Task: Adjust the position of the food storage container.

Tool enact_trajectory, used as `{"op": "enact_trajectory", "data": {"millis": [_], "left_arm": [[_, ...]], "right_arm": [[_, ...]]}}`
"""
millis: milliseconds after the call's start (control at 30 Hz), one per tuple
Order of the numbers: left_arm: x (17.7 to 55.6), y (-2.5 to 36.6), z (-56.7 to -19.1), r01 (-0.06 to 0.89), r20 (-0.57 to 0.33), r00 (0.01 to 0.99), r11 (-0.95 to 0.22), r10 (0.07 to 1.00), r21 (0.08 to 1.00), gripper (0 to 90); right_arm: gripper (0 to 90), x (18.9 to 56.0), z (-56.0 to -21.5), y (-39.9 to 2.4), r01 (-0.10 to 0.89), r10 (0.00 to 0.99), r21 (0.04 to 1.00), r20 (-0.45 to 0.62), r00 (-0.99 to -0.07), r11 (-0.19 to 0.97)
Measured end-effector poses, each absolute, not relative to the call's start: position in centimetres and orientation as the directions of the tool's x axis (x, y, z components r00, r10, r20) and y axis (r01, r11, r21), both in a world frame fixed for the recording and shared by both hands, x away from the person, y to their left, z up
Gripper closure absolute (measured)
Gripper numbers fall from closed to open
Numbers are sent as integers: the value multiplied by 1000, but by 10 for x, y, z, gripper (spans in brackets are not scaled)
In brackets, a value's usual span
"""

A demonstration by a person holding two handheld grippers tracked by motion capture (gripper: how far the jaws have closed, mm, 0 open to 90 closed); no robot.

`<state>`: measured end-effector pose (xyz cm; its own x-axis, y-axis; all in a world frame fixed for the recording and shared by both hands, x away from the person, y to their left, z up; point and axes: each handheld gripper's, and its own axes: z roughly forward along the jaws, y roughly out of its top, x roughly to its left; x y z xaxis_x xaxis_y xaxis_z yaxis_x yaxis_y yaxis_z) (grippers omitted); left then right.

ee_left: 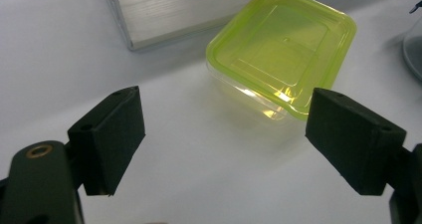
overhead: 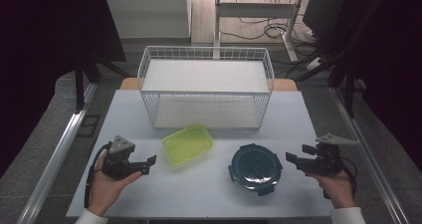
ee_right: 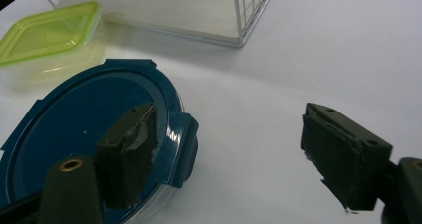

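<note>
I've got my left gripper [overhead: 149, 165] at 8 o'clock, jaws spread, empty. One green-lidded box [overhead: 188, 143] sits just right of it, one round blue-lidded container [overhead: 255, 168] at 5 o'clock. Right gripper [overhead: 292, 159] at 4 o'clock, jaws wide, empty. One wire basket [overhead: 206, 87] at 12.

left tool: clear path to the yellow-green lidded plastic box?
Probably yes. The left tool is open and aimed at the yellow-green lidded rectangular plastic box, with bare white table between them. The white wire basket stands behind the box, out of the way.
</note>
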<state>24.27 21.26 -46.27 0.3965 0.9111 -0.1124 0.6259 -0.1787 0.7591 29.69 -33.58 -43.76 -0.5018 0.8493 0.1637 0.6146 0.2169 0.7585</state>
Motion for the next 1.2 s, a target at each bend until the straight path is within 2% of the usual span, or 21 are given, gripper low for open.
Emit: {"op": "enact_trajectory", "data": {"millis": [600, 700, 800, 867, 1033, 1200], "left_arm": [[244, 222, -467, 661, -153, 365, -140, 918, 737, 135], [244, 222, -467, 658, -123, 375, -170, 919, 734, 130], [240, 227, -469, 669, -140, 356, -148, 924, 728, 130], [238, 228, -472, 680, -162, 347, -129, 924, 722, 130], [232, 226, -475, 677, -131, 359, -161, 924, 718, 129], [230, 222, -474, 669, -130, 376, -171, 917, 723, 127]], "right_arm": [[324, 300, -436, -342, 647, 864, 739, 191, -466, 185], [375, 308, -437, -340, 665, 871, 715, 166, -463, 217], [446, 312, -434, -337, 661, 875, 713, 143, -463, 233], [510, 313, -437, -334, 670, 874, 699, 135, -466, 250], [651, 318, -445, -329, 694, 859, 641, 103, -502, 329], [819, 321, -445, -327, 704, 850, 616, 103, -517, 354]]}}
